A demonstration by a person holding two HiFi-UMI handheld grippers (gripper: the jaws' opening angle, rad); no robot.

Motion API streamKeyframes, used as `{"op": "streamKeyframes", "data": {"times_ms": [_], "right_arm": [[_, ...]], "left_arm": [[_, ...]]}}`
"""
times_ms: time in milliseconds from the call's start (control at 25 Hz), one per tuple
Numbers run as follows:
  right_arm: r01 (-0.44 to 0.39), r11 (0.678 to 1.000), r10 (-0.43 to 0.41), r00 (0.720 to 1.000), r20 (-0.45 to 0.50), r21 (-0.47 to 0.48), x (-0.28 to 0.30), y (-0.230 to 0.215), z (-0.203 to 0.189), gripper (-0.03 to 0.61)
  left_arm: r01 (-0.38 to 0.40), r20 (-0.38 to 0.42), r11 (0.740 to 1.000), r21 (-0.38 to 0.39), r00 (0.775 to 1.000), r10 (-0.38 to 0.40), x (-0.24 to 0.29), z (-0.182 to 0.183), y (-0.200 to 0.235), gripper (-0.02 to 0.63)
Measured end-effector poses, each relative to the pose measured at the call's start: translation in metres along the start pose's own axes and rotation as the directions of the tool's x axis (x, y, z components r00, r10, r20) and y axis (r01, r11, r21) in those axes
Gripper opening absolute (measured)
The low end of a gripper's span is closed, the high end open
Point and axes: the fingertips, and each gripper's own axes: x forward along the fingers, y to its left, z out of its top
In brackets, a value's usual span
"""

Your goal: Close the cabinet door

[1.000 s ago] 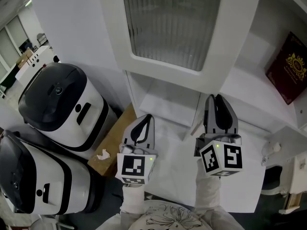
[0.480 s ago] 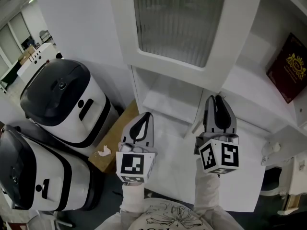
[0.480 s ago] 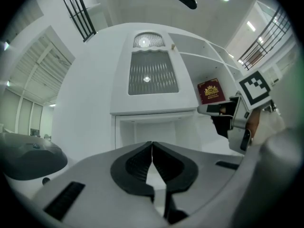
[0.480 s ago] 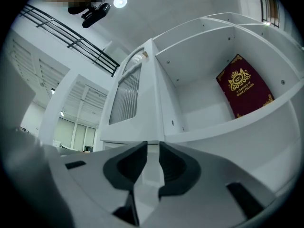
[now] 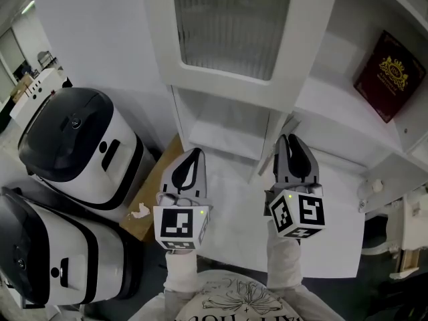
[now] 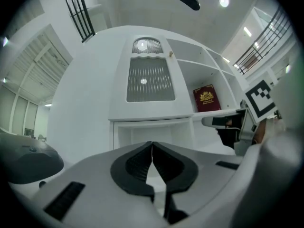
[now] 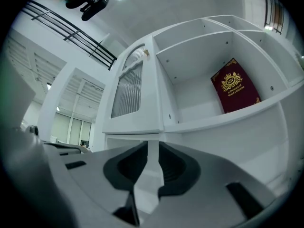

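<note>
While the cabinet (image 5: pixel 329 122) fills the upper half of the head view, its compartments show different things. The one at the upper right is uncovered and holds a dark red book (image 5: pixel 390 75) with a gold crest, standing on the shelf and leaning towards the back wall. Left of it, at the top centre, a ribbed-glass door (image 5: pixel 231 25) in a white frame covers the next section. What lies behind the glass is too blurred to make out. Under that door the lower compartment (image 5: pixel 224 122) is uncovered and shows its white inside. The lower cabinet door (image 5: pixel 269 146) stands open at this compartment's right side, seen edge-on as a thin white panel just below centre.

The right gripper (image 5: pixel 291 138) sits just right of that panel, pointing at the cabinet. Its jaws have just been closing a little but are apart by a narrow gap. In the right gripper view a white strip of the door shows in the gap, and no pad is seen pressing on it. The left gripper (image 5: pixel 194 151), at lower centre-left, has its jaws closed tip to tip on nothing.

At the left edge stand two white appliances (image 5: pixel 73 139) with black lids down. Beside them a brown board (image 5: pixel 152 192) carries a crumpled white scrap (image 5: pixel 140 211).
</note>
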Motion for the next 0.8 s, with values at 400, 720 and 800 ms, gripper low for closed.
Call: {"op": "streamKeyframes", "data": {"times_ms": [400,720,800], "right_arm": [[0.066,0.998,-0.065,0.997,-0.042,0.012,-0.026,0.012,-0.007,0.058],[0.13,0.992,-0.129,0.99,-0.051,0.008,-0.04,0.013,-0.01,0.04],[0.142,0.99,-0.141,0.989,-0.054,0.008,-0.042,0.012,-0.011,0.037]], "left_arm": [[0.082,0.014,0.997,0.002,0.997,-0.082,-0.008,0.015,-0.001,0.005],[0.126,0.021,0.992,-0.001,0.992,-0.126,-0.01,0.018,0.002,0.005],[0.14,0.022,0.99,-0.004,0.99,-0.139,-0.009,0.019,0.0,0.005]]}}
